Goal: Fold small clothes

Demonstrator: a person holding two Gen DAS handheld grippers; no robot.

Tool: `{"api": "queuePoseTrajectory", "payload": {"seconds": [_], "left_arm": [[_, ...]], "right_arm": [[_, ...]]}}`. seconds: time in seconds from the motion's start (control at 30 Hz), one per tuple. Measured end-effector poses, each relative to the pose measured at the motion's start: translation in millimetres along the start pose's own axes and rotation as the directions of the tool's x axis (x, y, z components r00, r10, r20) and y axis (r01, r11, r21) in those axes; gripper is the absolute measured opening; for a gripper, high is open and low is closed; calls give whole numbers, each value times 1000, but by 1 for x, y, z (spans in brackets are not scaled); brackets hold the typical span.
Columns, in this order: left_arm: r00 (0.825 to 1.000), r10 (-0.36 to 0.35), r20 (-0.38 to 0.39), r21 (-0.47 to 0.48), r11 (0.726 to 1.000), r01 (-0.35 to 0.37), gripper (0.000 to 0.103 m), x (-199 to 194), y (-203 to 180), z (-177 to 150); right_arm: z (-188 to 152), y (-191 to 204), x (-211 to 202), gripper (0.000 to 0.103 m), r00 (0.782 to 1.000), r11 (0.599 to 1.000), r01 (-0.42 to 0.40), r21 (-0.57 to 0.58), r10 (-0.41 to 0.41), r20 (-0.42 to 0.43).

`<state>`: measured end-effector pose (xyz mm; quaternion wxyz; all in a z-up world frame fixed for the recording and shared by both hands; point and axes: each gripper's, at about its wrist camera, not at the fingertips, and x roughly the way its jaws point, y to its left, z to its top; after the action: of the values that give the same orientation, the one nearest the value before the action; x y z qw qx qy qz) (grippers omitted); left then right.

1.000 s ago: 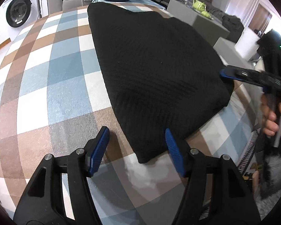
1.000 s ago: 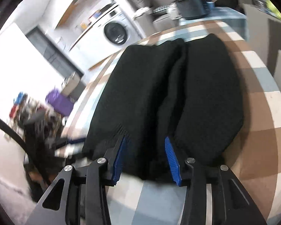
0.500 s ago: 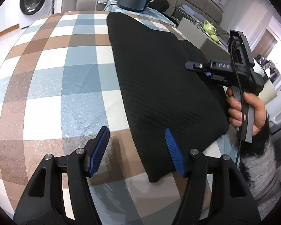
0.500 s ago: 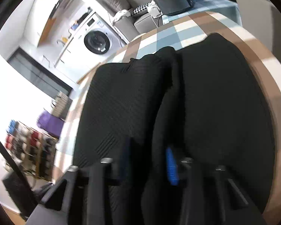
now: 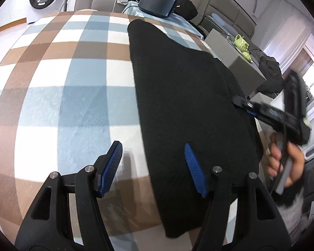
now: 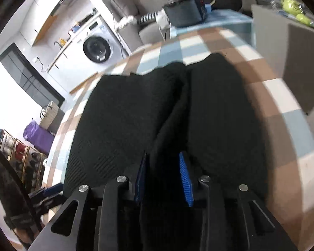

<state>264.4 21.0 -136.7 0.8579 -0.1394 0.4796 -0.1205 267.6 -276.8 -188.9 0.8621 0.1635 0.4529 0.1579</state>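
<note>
The black knit garment (image 5: 188,96) lies lengthwise on my checked cloth (image 5: 58,96), running from 12 toward 5 o'clock in the left view. Over the last second my right gripper (image 6: 164,177) has pushed in over its central ridge, jaws narrowed around the fabric; grip not yet firm, I judge. My left gripper (image 5: 152,165), jaws wide, has slid across to straddle the near edge.

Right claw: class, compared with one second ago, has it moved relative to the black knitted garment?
Yes. The right claw advanced from the near hem onto the black knitted garment, its blue pads now straddling the central ridge of fabric.
</note>
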Motion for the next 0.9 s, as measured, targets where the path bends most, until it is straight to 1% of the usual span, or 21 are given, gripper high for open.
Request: {"api": "queuePoseTrajectory", "payload": {"seconds": [0.07, 0.1, 0.13, 0.2, 0.27, 0.3, 0.33, 0.37, 0.43, 0.57, 0.63, 0.73, 0.83, 0.9], "left_arm": [[1000, -5, 4, 5, 1000, 5, 59, 6, -4, 5], [1000, -11, 6, 8, 1000, 11, 59, 9, -7, 8], [1000, -17, 9, 11, 1000, 17, 59, 12, -9, 10], [1000, -24, 11, 16, 1000, 24, 58, 21, -13, 13], [999, -38, 14, 7, 999, 38, 45, 29, -15, 16], [999, -34, 23, 3, 999, 34, 40, 31, -16, 18], [999, -33, 34, 2, 999, 33, 26, 33, -17, 19], [999, -31, 34, 1, 1000, 31, 18, 34, -16, 19], [998, -35, 45, -18, 999, 36, 14, 34, -13, 19], [997, -17, 72, -35, 999, 20, 12, 25, -5, 15], [997, 1, 83, -47, 999, 3, 12, 18, 4, 11], [996, 11, 93, -81, 997, -4, 12, 4, 21, 3], [993, 46, 106, -98, 995, -35, 12, -13, 39, -8], [992, 74, 106, -111, 992, -62, 12, -23, 50, -16]], "right_arm": [[-9, -10, -21, 35, 999, 1000, 14, 18, -15, 43], [-16, -19, -35, 37, 998, 998, 23, 50, -26, 64], [-18, -24, -41, 39, 997, 997, 29, 70, -34, 73], [-29, -38, -58, 39, 995, 991, 46, 125, -57, 83], [-40, -45, -70, 39, 995, 988, 50, 146, -62, 79], [-44, -47, -71, 39, 995, 988, 55, 145, -66, 78], [-47, -45, -72, 39, 995, 987, 65, 148, -76, 71], [-49, -46, -70, 39, 995, 986, 71, 151, -80, 57], [-52, -46, -65, 39, 997, 987, 65, 148, -72, 41], [-62, -37, -55, 29, 998, 992, 56, 112, -58, 17], [-65, -27, -50, 26, 1000, 995, 29, 92, -30, 2], [-70, -14, -41, 26, 1000, 998, -5, 66, 6, -23], [-77, 3, -35, 26, 997, 998, -52, 46, 54, -58], [-84, 18, -32, 26, 991, 996, -89, 6, 89, -96]]}}
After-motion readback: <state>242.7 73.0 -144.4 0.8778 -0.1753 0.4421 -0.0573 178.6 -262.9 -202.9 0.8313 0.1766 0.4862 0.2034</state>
